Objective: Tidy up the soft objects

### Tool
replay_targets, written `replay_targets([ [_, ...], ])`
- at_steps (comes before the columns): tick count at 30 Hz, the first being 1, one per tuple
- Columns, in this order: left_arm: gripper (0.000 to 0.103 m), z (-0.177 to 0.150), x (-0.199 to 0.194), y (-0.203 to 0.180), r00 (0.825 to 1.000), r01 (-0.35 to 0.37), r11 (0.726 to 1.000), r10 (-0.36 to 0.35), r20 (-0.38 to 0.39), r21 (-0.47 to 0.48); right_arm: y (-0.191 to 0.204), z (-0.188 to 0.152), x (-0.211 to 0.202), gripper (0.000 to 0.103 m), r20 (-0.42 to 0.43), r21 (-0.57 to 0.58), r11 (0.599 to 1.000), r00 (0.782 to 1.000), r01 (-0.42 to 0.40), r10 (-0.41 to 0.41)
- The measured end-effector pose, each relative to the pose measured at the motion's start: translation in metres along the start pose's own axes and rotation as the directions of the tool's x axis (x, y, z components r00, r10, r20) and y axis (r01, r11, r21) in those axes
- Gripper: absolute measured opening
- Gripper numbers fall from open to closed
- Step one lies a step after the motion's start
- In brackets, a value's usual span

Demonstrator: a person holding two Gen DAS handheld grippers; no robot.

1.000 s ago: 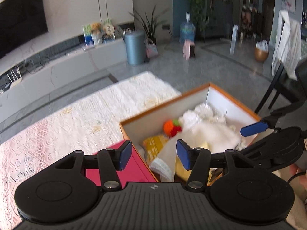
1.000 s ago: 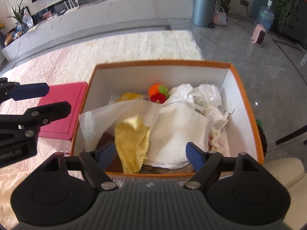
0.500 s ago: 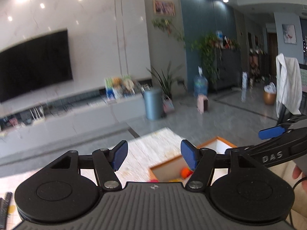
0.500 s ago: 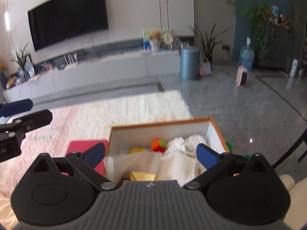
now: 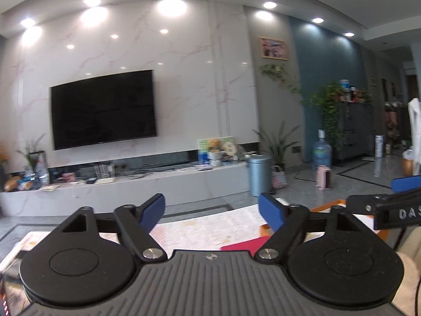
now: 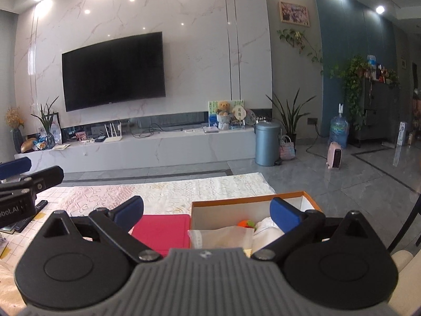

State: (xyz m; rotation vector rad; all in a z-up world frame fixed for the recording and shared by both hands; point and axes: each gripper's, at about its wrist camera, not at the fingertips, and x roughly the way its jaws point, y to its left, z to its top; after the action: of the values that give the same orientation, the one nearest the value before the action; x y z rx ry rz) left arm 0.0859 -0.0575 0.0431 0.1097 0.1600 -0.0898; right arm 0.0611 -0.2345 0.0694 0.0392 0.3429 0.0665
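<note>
An orange-rimmed white box (image 6: 247, 203) sits on the quilted table cover, low in the right wrist view. Inside it I see white cloths (image 6: 265, 230), a pale sheet (image 6: 221, 237) and an orange and green soft toy (image 6: 247, 223). My right gripper (image 6: 208, 212) is open and empty, raised behind and above the box. My left gripper (image 5: 211, 210) is open and empty, raised and level, facing the room. Only the box's orange edge (image 5: 325, 205) shows in the left wrist view. Each gripper shows at the edge of the other's view.
A pink flat mat (image 6: 163, 230) lies left of the box on the quilted cover (image 6: 184, 187). A remote (image 6: 39, 205) lies at the table's left. Beyond are a TV wall, a low white cabinet (image 6: 147, 150), a blue bin (image 6: 267, 143) and a grey floor.
Both grippers have risen and tilted up from looking down into the box to looking across the room. The box has dropped to the bottom of both views. Both jaws stay open.
</note>
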Motion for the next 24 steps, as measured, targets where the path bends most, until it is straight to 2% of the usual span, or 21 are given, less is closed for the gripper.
replay_targets([
  [7,0.098,-0.043,-0.003,0.019,0.996,-0.04,0.997,0.036,-0.082,-0.059,0.034,-0.053,-0.013,0.1,0.038,-0.062,0.998,0.999,0.004,-0.002],
  [11,0.098,-0.072,-0.005,0.028,0.989,-0.069,0.996,0.06,-0.133,-0.062,0.046,-0.073,-0.015,0.1,0.073,-0.109,0.992,0.996,0.057,-0.049],
  [14,0.098,-0.086,-0.007,0.03,0.984,-0.093,0.994,0.084,-0.158,-0.051,0.045,-0.086,-0.015,0.1,0.094,-0.073,0.992,0.991,0.103,-0.096],
  [18,0.098,-0.097,-0.008,0.032,0.979,-0.099,0.994,0.088,-0.185,-0.052,0.033,-0.09,-0.004,0.1,0.055,0.025,0.989,0.988,0.143,-0.144],
  [21,0.098,-0.106,-0.006,0.029,0.974,-0.101,0.994,0.093,-0.207,-0.03,0.022,-0.095,0.007,0.1,-0.023,0.084,0.987,0.99,0.139,-0.137],
  [24,0.098,-0.113,-0.001,0.028,0.965,-0.097,0.995,0.087,-0.249,-0.026,0.016,-0.097,0.021,0.1,-0.103,0.119,0.98,0.983,0.162,-0.15],
])
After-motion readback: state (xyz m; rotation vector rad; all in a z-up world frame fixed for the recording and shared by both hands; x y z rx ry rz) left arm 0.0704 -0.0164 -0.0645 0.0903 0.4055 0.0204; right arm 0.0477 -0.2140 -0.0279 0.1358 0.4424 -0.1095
